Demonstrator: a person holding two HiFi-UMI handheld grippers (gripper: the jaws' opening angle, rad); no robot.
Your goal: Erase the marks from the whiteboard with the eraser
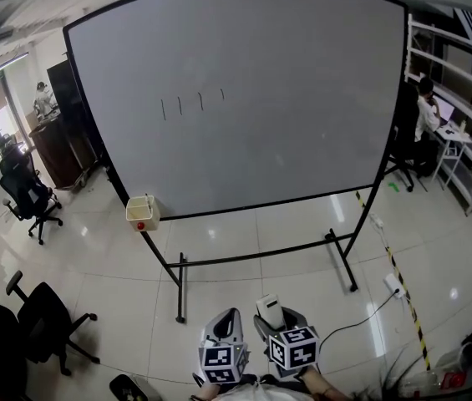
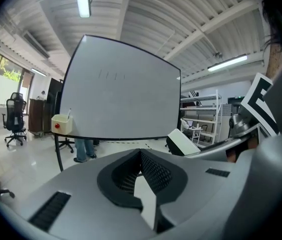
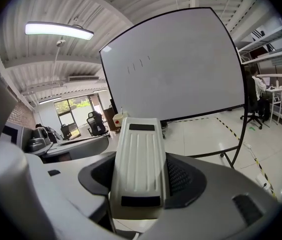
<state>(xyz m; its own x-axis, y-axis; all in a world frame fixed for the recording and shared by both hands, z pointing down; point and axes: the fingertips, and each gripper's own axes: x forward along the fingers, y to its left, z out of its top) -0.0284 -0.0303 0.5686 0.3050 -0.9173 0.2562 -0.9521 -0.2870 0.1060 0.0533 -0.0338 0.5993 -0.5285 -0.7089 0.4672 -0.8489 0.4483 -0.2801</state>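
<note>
A large whiteboard [image 1: 261,98] stands on a black wheeled frame ahead of me. A few short dark marks [image 1: 190,104] sit in a row on its upper left part. They also show faintly in the left gripper view as marks [image 2: 112,75] and in the right gripper view as marks [image 3: 138,64]. My right gripper [image 1: 273,317] is shut on a white ribbed eraser [image 3: 140,159], held low near my body, far from the board. My left gripper [image 1: 229,324] is beside it, jaws together with nothing between them [image 2: 141,176].
A cream box with a red button [image 1: 142,212] hangs at the board's lower left corner. Black office chairs [image 1: 28,192] [image 1: 43,320] stand at the left. A person sits at a desk [image 1: 425,111] by white shelves on the right. A power strip and cable [image 1: 394,284] lie on the glossy floor.
</note>
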